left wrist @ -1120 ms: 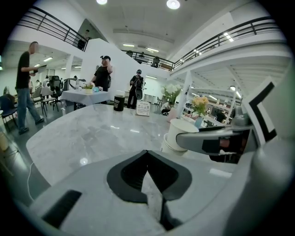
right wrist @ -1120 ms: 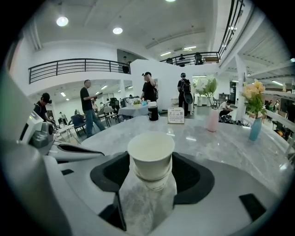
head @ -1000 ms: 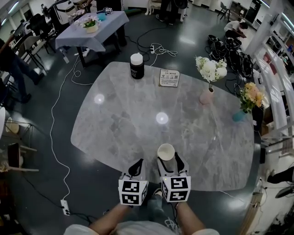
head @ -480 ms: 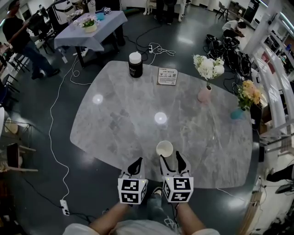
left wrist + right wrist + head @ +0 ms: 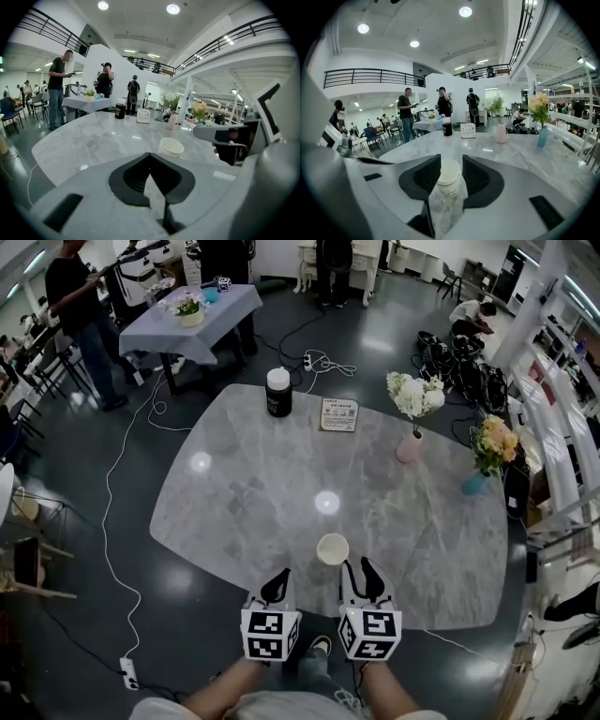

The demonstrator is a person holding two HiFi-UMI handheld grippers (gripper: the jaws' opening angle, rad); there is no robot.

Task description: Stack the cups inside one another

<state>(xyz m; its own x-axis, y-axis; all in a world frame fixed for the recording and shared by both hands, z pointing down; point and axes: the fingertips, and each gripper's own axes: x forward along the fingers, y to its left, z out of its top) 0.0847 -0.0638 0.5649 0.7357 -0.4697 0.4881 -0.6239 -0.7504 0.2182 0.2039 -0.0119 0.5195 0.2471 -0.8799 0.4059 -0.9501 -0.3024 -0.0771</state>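
A large grey marble table (image 5: 234, 512) with rounded corners fills the middle of the head view. At its near edge are two hand-held grey grippers with black jaws, each carrying a marker cube.

The left gripper (image 5: 281, 576) is clenched. In its own view the two black pads meet at the tips with nothing between them.

The right gripper (image 5: 357, 563) stands partly parted and grasps nothing. Its jaws have just been closing, and no thing is between the pads.

Toward the far right of the table stand a pink vase of white flowers (image 5: 409, 446) and, near the right edge, a teal vase of yellow and orange flowers (image 5: 473, 484). At the far edge are a black cylindrical canister with a white lid (image 5: 277, 393) and, just beside it to the right, a small printed white card (image 5: 338, 414).

The cream paper cup (image 5: 333, 548) stands upright, mouth up, on the marble close to the near edge. It is just ahead of the right gripper's tips and slightly toward the left gripper. In the right gripper view it shows through the gap between the jaws, beyond them and apart from both pads. In the left gripper view it sits ahead and to the right, with the right gripper's finger above it and clear of its rim.
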